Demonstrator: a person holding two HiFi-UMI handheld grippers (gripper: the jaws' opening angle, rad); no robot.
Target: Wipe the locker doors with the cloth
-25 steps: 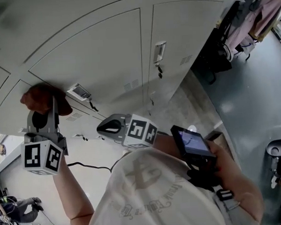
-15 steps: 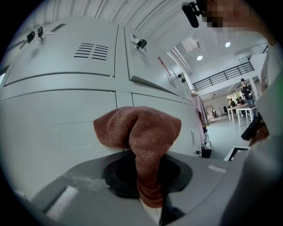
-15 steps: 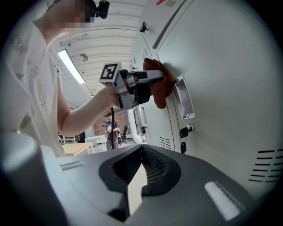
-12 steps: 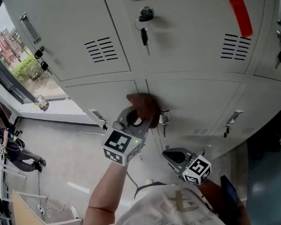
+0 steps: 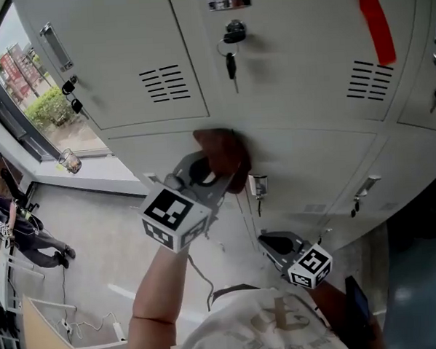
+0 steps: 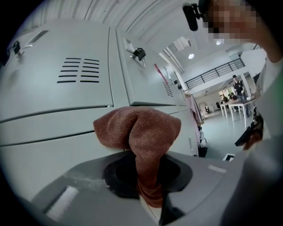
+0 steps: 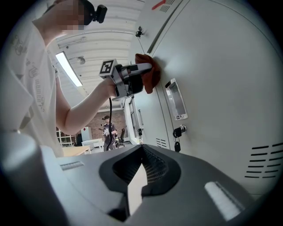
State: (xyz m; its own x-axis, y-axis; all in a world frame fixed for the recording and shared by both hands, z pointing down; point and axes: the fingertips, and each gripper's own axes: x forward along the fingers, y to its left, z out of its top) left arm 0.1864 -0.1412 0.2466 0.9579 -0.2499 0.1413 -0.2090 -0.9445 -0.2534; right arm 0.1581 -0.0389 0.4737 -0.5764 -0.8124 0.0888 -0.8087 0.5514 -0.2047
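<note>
The left gripper (image 5: 212, 172) pinched the brown cloth (image 5: 221, 152) against a locker door (image 5: 315, 152). At its five o'clock, the right gripper (image 5: 271, 242) was pressed together, holding nothing.

Soft daylight from the tall window (image 5: 24, 100) at the head view's upper left falls evenly on the pale grey metal locker doors (image 5: 297, 151), without glare. The rust-brown knitted cloth (image 6: 141, 128) casts a faint shadow on them. Both gripper views bulge, with black vignetted corners; a long white ceiling strip light (image 7: 68, 68) blows out.
</note>
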